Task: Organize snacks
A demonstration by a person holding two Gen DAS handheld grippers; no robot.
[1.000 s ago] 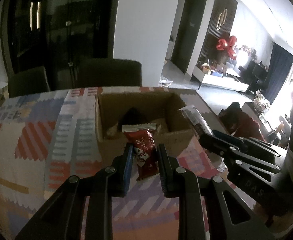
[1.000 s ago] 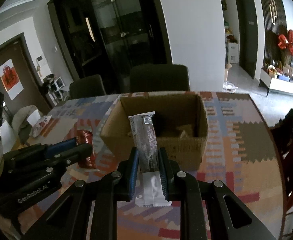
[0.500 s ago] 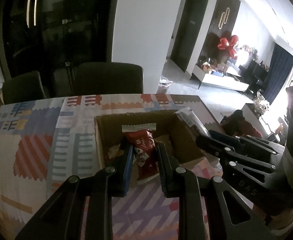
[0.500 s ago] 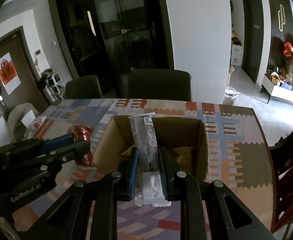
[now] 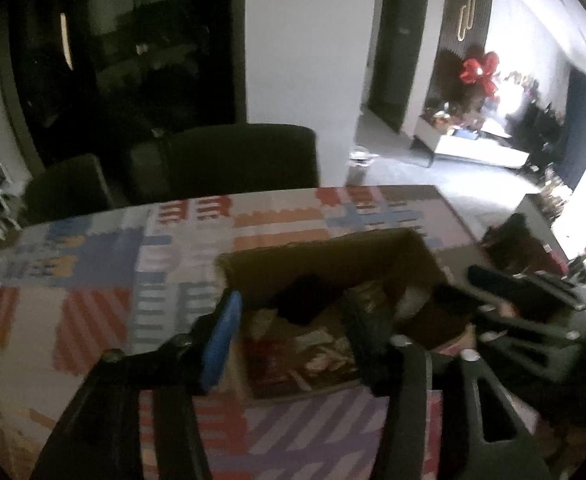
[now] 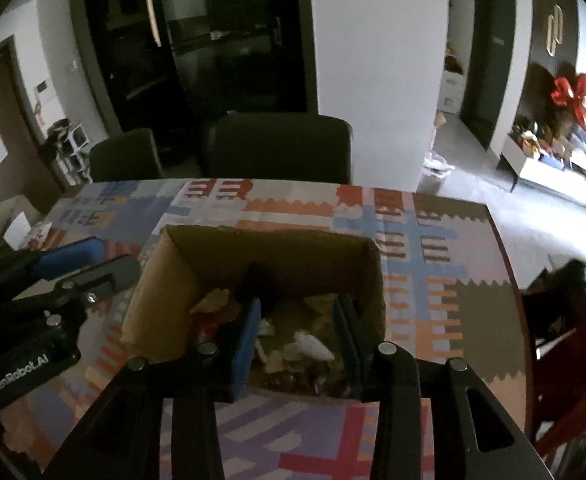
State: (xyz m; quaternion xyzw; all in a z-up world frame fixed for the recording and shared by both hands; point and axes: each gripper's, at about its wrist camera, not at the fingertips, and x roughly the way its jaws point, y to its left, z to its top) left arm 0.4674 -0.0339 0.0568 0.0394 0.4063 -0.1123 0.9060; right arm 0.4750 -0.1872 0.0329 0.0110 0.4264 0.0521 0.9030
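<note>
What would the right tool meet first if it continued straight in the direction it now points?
Probably the snack packets lying inside the cardboard box. The right tool, its jaws opening and empty, points down into it; depth is unclear.

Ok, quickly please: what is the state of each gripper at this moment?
Left gripper: jaws opening, nothing held, above the cardboard box.
Right gripper: jaws opening, nothing held, above the same box.
</note>
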